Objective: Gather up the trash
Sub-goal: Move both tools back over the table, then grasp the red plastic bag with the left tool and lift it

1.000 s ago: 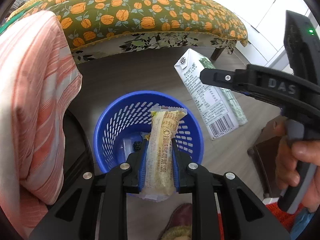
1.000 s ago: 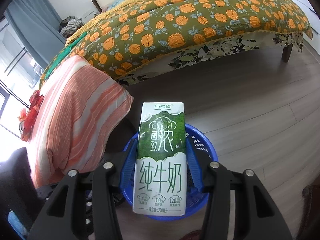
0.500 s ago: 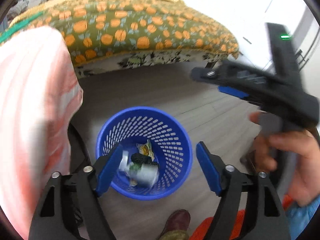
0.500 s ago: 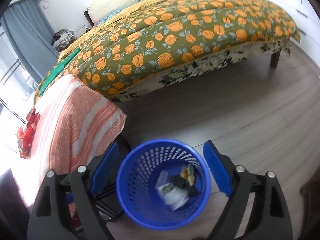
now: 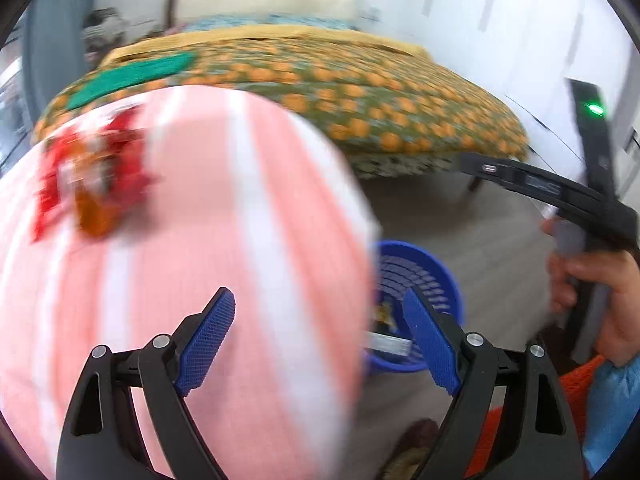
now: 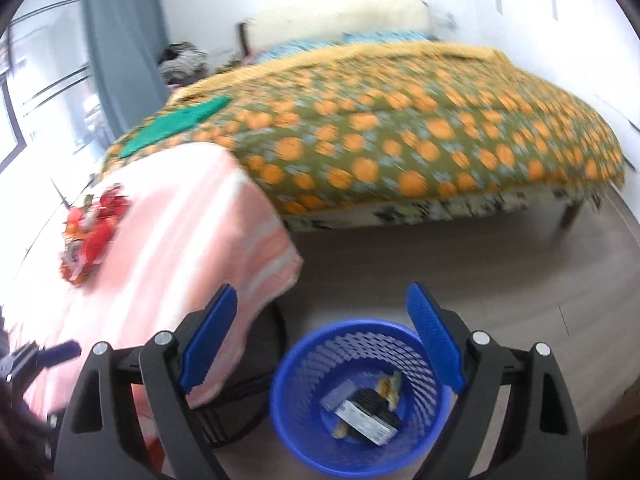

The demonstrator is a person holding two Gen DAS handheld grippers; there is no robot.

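Landmark: blue basket, on the floor beside the draped pink striped cloth.

- Trash: carton and wrappers lie inside the basket, at its bottom.
- Left gripper: jaws opening, nothing between them, beside the basket over the cloth.
- Right gripper: jaws spread, empty, above the basket.
- Red wrappers: on the cloth, well apart from the basket; likely the next pickup.

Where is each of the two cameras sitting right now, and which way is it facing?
Left wrist: on the left gripper, angled down over the pink striped cloth; its opening, empty jaws show, plus the right gripper and the hand holding it.
Right wrist: on the right gripper, angled down at the blue basket; open, empty jaws show.
Shared: basket, cloth, red wrappers, bed.
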